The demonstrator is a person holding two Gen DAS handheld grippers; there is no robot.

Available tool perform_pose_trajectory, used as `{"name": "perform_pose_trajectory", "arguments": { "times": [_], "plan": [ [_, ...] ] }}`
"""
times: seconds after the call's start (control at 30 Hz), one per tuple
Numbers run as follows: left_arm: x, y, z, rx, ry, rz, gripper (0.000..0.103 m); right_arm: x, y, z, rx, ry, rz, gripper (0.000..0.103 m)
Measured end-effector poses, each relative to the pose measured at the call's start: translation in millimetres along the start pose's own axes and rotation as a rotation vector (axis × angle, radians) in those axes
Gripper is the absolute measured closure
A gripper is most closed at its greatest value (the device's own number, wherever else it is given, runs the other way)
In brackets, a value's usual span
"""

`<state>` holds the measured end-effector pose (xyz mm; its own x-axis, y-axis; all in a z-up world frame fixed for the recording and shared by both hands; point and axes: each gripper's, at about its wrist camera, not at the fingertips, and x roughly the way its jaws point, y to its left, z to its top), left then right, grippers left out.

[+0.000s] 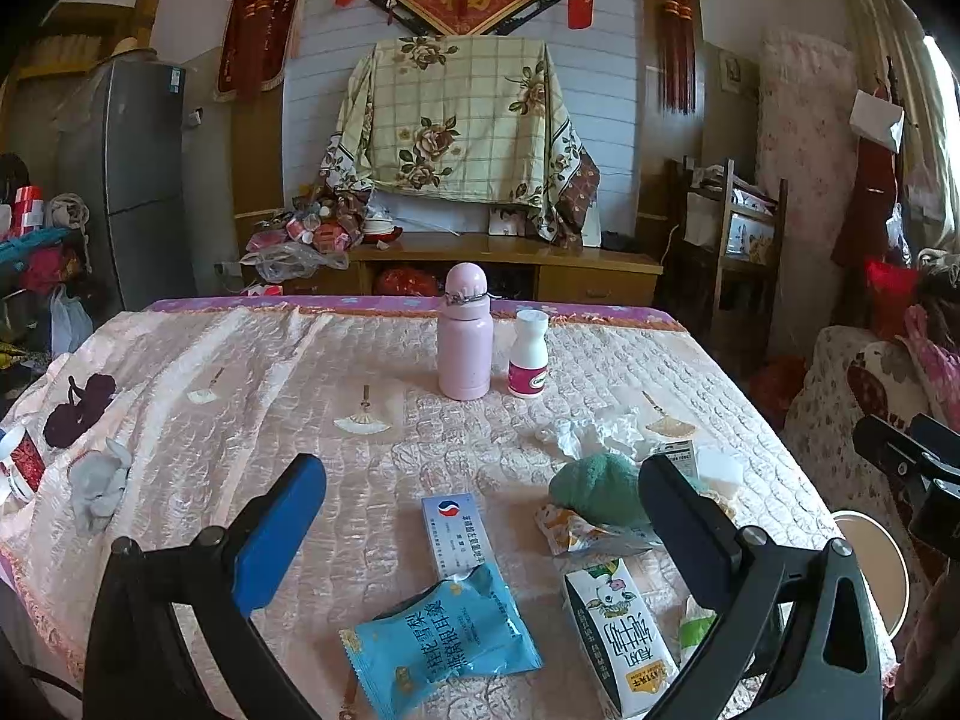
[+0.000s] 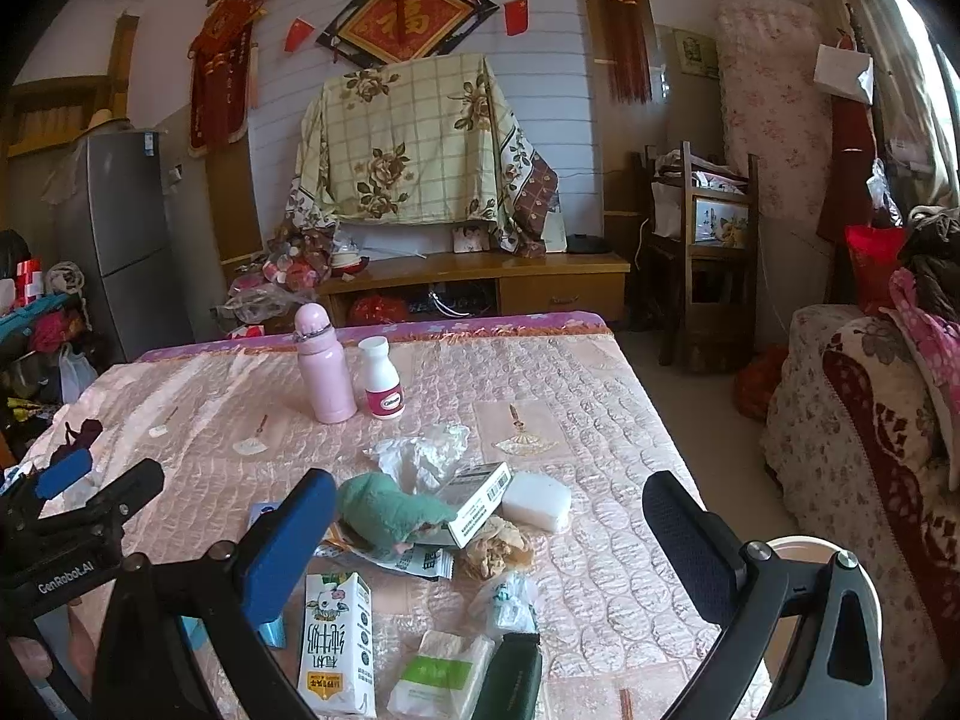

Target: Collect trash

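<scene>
Trash lies on the pink quilted table [image 1: 300,372]: a blue snack wrapper [image 1: 444,642], a milk carton [image 1: 618,630] [image 2: 336,636], an orange wrapper [image 1: 576,531], crumpled tissue [image 1: 594,432] [image 2: 426,456], brown crumpled paper [image 2: 498,549] and clear plastic wrap [image 2: 507,600]. My left gripper [image 1: 480,516] hovers open above the blue wrapper and a white medicine box [image 1: 456,534], holding nothing. My right gripper [image 2: 489,534] is open and empty over the pile around a green cloth [image 2: 384,510] and a barcoded box [image 2: 474,501].
A pink flask [image 1: 465,336] and a white pill bottle [image 1: 528,354] stand at the far middle. A white sponge [image 2: 537,501], a tissue pack [image 2: 444,678] and a dark green object [image 2: 510,678] lie nearby. A white round rim [image 2: 804,546] sits beyond the table's right edge, beside a sofa [image 2: 870,420].
</scene>
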<state>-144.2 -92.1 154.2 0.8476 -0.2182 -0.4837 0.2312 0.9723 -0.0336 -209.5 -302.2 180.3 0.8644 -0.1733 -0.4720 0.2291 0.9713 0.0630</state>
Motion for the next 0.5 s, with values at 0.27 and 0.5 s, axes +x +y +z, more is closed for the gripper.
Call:
{"name": "perform_pose_trajectory", "arguments": {
  "times": [0.27, 0.5],
  "plan": [
    [-0.5, -0.8, 0.4, -0.006, -0.002, -0.001, 0.0, -0.2, 0.5, 0.9, -0.007, -0.01, -0.002, 0.0],
    [-0.1, -1.1, 1.0, -0.01, 0.0, 0.0, 0.0, 1.8, 0.5, 1.7, -0.009, -0.008, -0.008, 0.0]
  ]
}}
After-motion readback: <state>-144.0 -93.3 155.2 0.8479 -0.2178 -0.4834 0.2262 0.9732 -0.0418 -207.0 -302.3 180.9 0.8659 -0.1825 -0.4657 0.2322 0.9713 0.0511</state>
